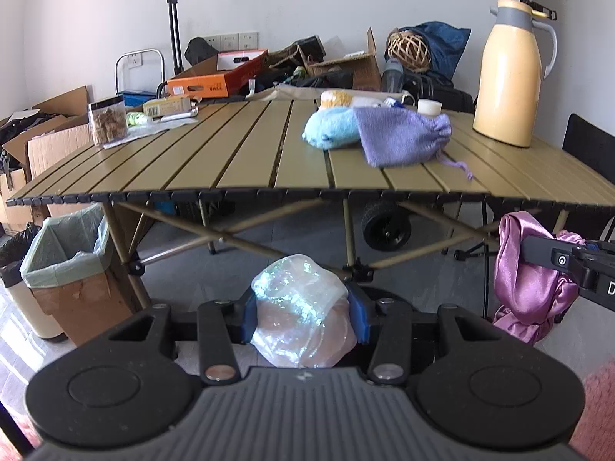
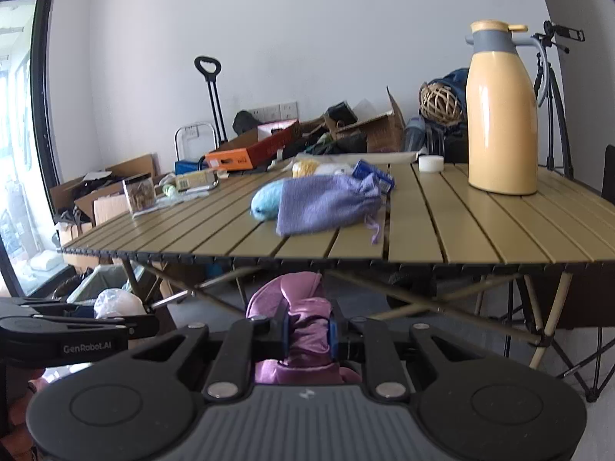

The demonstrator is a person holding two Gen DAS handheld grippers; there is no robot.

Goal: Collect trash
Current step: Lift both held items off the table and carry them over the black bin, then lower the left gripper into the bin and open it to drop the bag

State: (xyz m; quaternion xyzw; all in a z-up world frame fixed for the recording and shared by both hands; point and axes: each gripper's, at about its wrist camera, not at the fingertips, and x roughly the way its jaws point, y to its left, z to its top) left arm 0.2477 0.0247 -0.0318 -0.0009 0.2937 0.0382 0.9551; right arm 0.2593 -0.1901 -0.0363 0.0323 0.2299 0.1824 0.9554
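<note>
Left gripper (image 1: pixel 305 317): closed on a crumpled clear plastic wrapper (image 1: pixel 303 307), blue pads pressing its two flanks, bulk bulging above and ahead of the fingertips. Held below the level of the slatted table (image 1: pixel 238 153), short of its near edge.

Right gripper (image 2: pixel 309 336): clamped tight on a bunched pink satin cloth (image 2: pixel 303 322), folds spilling above and beneath the fingers. Same cloth seen from the left wrist view hanging from that gripper, to the right of the left fingers and level with them.

Ahead of the left fingers and off to their left, on the floor: cardboard bin (image 1: pixel 73 269) lined with a pale green bag, mouth open, standing beside the table leg. Dark-bagged bin (image 1: pixel 15 253) just beyond it, partly cut off.

On the tabletop, above and beyond both sets of fingers: purple drawstring pouch (image 2: pixel 326 203) lying flat, light blue fuzzy item (image 2: pixel 265 199) touching its left side, yellow thermos jug (image 2: pixel 501 115) upright well to the right, clear jar (image 1: pixel 108 121) far left.

Behind the table: boxes and assorted clutter against the wall.
</note>
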